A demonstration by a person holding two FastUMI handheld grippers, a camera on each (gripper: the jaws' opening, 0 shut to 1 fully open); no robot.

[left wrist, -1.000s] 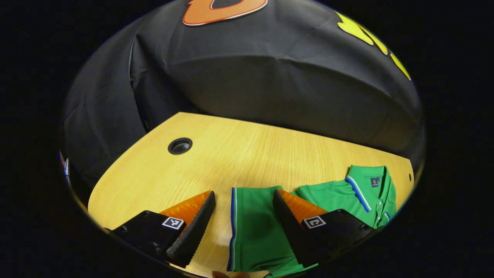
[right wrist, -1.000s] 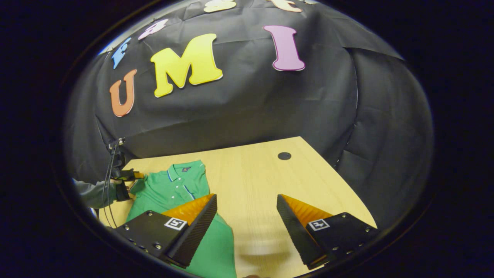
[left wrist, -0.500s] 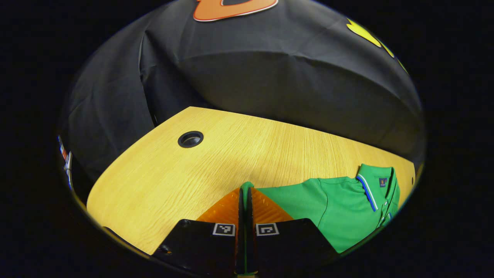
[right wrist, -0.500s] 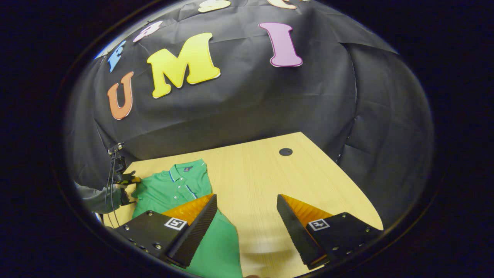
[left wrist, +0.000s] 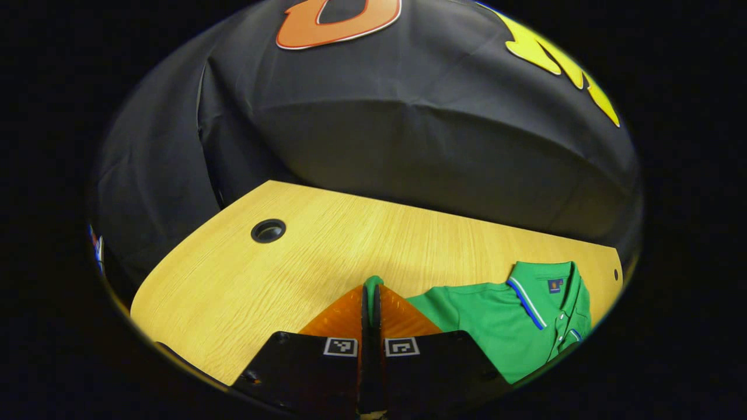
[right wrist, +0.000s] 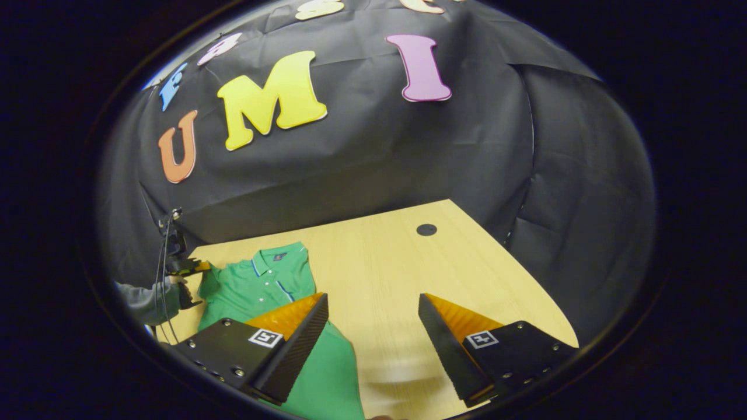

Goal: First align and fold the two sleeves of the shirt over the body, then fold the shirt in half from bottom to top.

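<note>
Between the left gripper jaws sits the pinched sleeve; right gripper jaws gape beside the shirt.

The desk is pale wood-grain laminate, smooth with a soft sheen. The shirt is matt knitted cloth, its collar ribbed. The wall is matt, creased cloth. A grommet looks like smooth plastic.

My left gripper is clamped tight, both fingers pressed together on green fabric. My right gripper hangs with fingers spread wide.
</note>
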